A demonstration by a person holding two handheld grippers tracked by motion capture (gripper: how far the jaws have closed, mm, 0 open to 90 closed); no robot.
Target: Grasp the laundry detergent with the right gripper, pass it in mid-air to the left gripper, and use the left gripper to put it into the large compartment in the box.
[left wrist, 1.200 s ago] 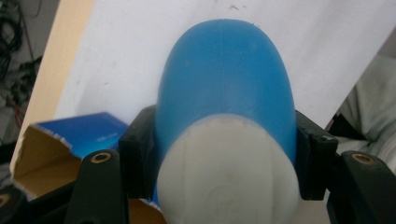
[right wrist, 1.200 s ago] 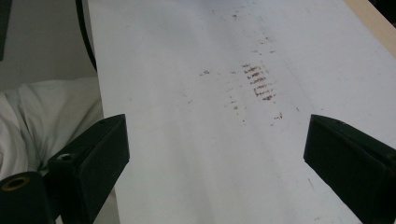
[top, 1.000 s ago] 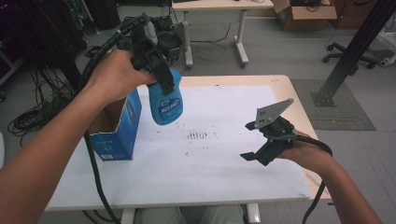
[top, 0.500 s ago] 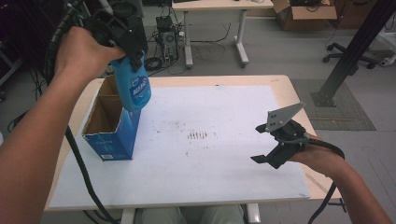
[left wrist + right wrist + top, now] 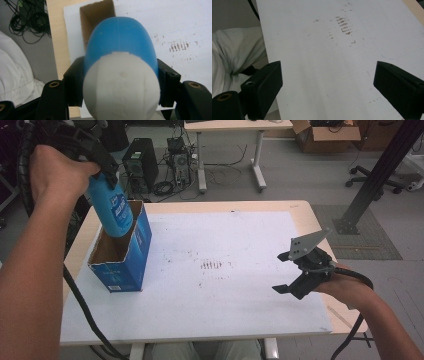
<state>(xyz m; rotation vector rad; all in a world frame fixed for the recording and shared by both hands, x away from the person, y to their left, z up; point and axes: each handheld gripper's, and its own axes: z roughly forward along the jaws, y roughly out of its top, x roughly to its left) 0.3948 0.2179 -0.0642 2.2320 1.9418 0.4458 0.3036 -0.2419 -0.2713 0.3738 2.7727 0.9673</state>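
A blue bottle (image 5: 114, 212) with a white cap (image 5: 121, 90) hangs upright, its lower end just inside the top of an open blue cardboard box (image 5: 127, 255) at the table's left. My left gripper (image 5: 104, 170) is shut on the bottle's upper part; in the left gripper view both jaws press the sides of the bottle (image 5: 120, 50), with the brown inside of the box (image 5: 96, 15) beyond it. My right gripper (image 5: 282, 271) hovers open near the table's right front, and nothing lies between the jaws of this gripper (image 5: 328, 87) above the white sheet (image 5: 312, 50).
A white sheet (image 5: 225, 290) with brown marks (image 5: 212, 265) at its centre covers most of the wooden table (image 5: 200, 206). On the floor beyond stand a computer tower (image 5: 140, 162), cables, desk legs and a black stand (image 5: 370, 190) at the right.
My left hand has carried the bottle leftward and a little up, from beside the box's right wall to over its open top. The right gripper has stayed nearly still.
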